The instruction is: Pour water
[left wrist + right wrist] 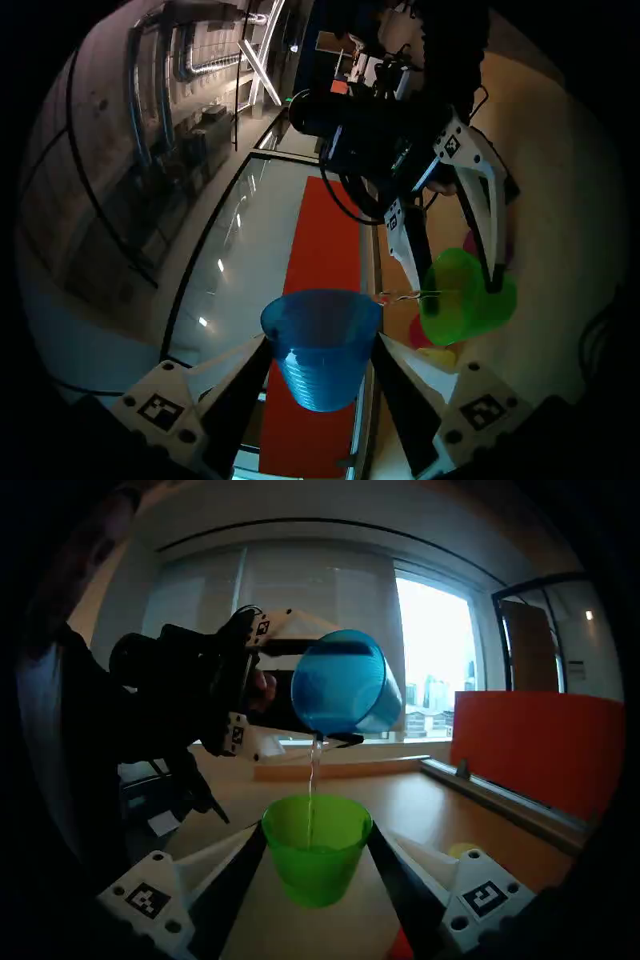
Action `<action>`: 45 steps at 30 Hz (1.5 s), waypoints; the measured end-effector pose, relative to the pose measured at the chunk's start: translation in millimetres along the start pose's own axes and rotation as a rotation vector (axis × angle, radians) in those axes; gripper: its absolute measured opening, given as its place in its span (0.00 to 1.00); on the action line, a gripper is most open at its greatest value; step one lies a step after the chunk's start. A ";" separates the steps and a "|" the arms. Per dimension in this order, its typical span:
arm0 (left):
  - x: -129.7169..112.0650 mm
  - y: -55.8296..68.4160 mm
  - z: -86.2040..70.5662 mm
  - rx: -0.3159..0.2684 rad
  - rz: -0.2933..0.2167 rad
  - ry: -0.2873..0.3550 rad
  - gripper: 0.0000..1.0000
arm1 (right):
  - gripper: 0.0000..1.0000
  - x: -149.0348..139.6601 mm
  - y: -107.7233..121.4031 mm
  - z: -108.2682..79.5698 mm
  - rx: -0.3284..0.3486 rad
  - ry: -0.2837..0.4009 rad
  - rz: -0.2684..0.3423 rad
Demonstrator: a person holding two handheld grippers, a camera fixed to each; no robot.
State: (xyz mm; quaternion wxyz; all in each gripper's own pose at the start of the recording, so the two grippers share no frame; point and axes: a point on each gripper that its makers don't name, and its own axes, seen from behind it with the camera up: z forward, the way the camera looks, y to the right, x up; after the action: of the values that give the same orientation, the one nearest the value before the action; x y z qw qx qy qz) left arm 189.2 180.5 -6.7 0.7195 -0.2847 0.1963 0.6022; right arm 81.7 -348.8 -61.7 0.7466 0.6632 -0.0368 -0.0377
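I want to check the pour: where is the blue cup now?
In the right gripper view, the blue cup hangs tilted at centre, directly above the green cup, gripped by the left gripper.

Translucent glossy plastic blue cup [346,682] and green cup [317,856]; smooth wooden table [432,800].

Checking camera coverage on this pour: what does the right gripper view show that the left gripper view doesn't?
Right gripper view: a bright window and a clear look at the water stream dropping from the tilted blue cup into the green cup. Left gripper view: a glass panel and bright light strips. Shared: both cups, the orange panel, the left gripper shut on the blue cup, and the right gripper shut on the green cup.
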 end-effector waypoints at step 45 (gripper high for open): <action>1.7 -8.4 -0.1 0.010 0.100 -0.005 0.82 | 0.92 -0.5 0.7 -1.1 -0.002 0.001 -0.004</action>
State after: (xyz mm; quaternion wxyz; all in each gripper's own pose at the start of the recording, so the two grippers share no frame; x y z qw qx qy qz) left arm 197.8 180.8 -6.4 0.6903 -0.2695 0.2113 0.6373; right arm 81.3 -347.5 -61.1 0.7472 0.6626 -0.0352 -0.0392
